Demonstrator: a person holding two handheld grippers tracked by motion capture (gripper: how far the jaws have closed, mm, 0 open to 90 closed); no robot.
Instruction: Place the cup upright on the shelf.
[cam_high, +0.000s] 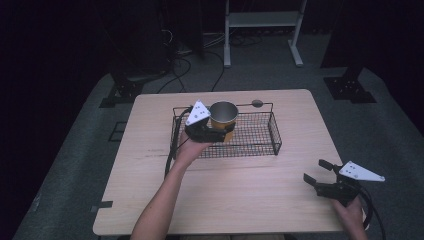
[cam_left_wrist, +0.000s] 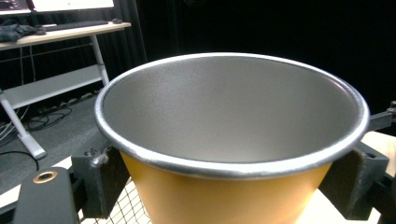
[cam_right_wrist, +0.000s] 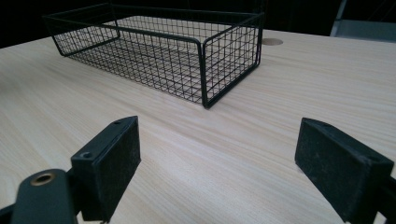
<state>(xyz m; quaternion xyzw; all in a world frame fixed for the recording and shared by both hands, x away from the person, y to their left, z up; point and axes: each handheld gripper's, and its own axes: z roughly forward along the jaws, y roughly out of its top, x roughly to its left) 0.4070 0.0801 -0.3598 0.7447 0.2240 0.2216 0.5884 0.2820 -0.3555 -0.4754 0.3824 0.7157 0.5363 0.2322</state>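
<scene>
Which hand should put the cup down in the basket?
Left. Its tool already grips the yellow cup over the wire basket; the right tool waits open, far off.

Cup (cam_high: 223, 118): orange outside, matte silver inside and rim. Basket (cam_high: 260, 135): black wire grid. Table (cam_high: 240, 200): pale wood grain. Grippers: black, grey plates.
</scene>
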